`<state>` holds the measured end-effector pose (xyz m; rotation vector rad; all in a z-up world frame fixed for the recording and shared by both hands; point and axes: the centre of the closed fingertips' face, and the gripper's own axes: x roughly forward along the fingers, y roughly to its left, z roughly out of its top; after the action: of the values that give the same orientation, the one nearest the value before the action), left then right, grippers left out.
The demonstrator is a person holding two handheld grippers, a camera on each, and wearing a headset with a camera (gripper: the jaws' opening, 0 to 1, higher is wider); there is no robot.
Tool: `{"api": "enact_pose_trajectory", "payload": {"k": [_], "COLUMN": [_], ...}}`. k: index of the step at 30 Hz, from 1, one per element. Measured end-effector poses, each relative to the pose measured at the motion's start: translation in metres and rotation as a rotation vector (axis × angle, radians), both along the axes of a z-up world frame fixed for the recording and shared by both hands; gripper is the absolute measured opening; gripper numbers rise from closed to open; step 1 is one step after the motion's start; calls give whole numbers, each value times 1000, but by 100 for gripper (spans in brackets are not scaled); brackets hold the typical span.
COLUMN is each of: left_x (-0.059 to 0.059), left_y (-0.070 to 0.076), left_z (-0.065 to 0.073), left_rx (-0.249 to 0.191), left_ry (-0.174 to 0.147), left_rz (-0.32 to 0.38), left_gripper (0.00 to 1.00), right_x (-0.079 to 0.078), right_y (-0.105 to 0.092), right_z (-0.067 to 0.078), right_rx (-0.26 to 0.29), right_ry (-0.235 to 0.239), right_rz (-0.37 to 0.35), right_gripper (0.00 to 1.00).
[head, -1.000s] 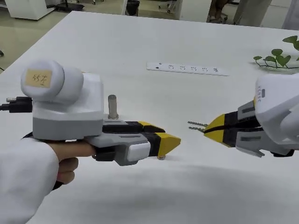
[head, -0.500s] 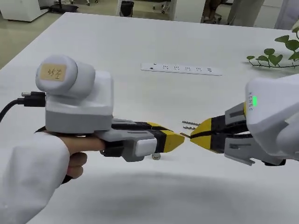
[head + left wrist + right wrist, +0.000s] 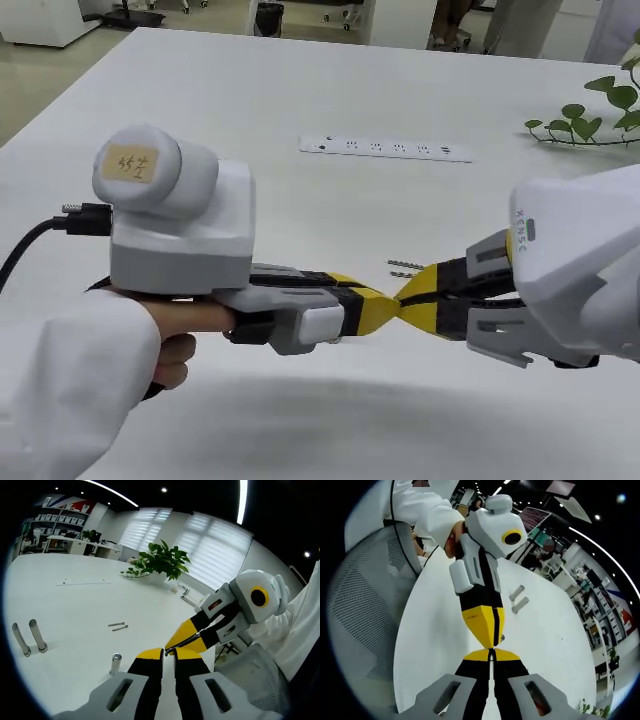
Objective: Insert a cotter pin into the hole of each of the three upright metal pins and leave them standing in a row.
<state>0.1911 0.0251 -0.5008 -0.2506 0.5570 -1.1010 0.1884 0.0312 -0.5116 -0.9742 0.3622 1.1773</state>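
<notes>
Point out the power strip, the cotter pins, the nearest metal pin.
power strip [image 3: 385,148]: head view, its middle.
cotter pins [image 3: 116,624]: left gripper view, farther one's shaft.
nearest metal pin [image 3: 115,665]: left gripper view, shaft.

Two grey metal pins [image 3: 37,636] stand upright side by side at eight o'clock in the left gripper view. A third pin [image 3: 116,663] stands at seven o'clock. Two cotter pins [image 3: 119,626] lie flat at its twelve o'clock.

My left gripper [image 3: 386,304], white and grey with black, yellow-tipped jaws, lies level and points right. My left hand [image 3: 170,335] grips it from below, out of a white sleeve [image 3: 60,390]. My right gripper [image 3: 404,298], of the same make, points left. The two tips meet nose to nose. Both pairs of jaws are drawn together, the left with a thin slit between.
</notes>
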Motion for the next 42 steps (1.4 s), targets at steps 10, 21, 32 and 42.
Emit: {"api": "enact_pose_trajectory", "payload": {"k": [10, 21, 32, 42], "left_x": [0, -4, -7, -9], "left_y": [3, 7, 9, 9], "left_z": [-3, -3, -1, -4], "left_rx": [-4, -10, 9, 21], "left_ry": [34, 79, 40, 28], "left_rz": [6, -6, -13, -23], "left_gripper": [0, 0, 0, 0], "right_x": [-1, -6, -6, -8], "right_y": [3, 6, 9, 9], "right_z": [1, 2, 4, -3], "right_rx": [-1, -11, 20, 23], "right_ry": [-14, -25, 11, 55], "right_rz": [12, 26, 19, 8], "right_gripper": [0, 0, 0, 2]}}
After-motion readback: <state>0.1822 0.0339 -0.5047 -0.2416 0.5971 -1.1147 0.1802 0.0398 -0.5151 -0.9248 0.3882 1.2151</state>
